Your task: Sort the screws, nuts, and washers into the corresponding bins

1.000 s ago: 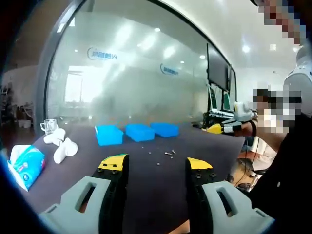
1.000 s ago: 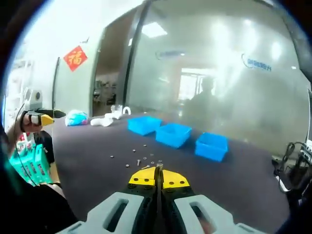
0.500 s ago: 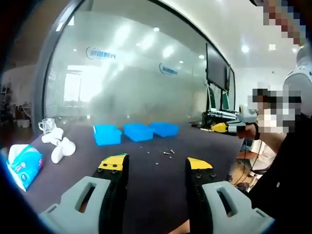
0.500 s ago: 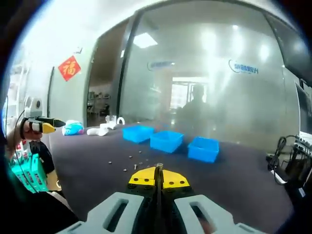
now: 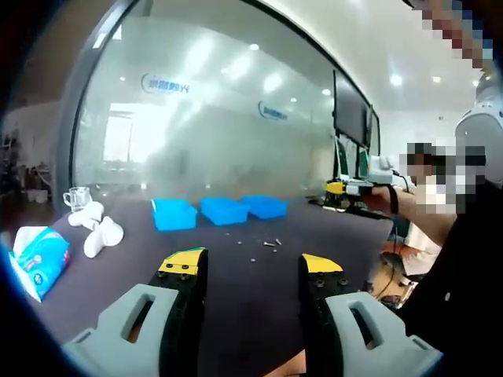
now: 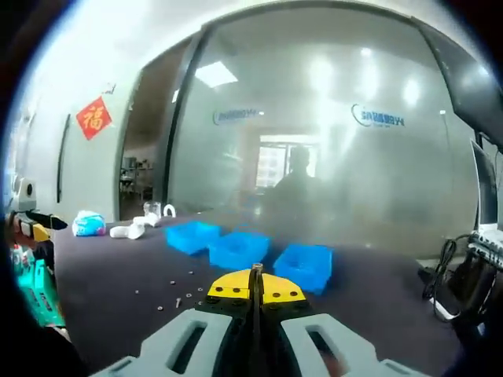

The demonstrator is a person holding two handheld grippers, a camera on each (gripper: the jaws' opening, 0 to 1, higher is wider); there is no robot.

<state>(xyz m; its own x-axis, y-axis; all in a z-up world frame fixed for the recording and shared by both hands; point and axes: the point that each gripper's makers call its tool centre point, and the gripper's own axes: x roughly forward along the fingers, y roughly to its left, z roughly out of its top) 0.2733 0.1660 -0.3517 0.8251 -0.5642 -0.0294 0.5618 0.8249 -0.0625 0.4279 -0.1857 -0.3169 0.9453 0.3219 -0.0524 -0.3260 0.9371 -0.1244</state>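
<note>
Since the earlier frames the right gripper (image 6: 256, 271) has lifted and tipped up; its view has the table lower now. Its jaws are pressed together, pinching what looks like a small fastener, prob. a screw. The left gripper (image 5: 248, 267) hangs above the table w/ jaws spread, empty. Step: carrying a part to a bin. Next: pick the matching one of the three blue bins (image 6: 236, 250), lower, release. Bin contents can't be made out. Loose hardware (image 6: 177, 299) lies on the dark table (image 6: 110, 306) near the bins.

The tabletop (image 5: 236, 283) looks dark and matt. On it, three bins (image 5: 225, 210) appear as smooth blue plastic, beside small shiny metal screws (image 5: 271, 244). Behind the bins stands a frosted, glossy glass wall (image 5: 204, 133).
</note>
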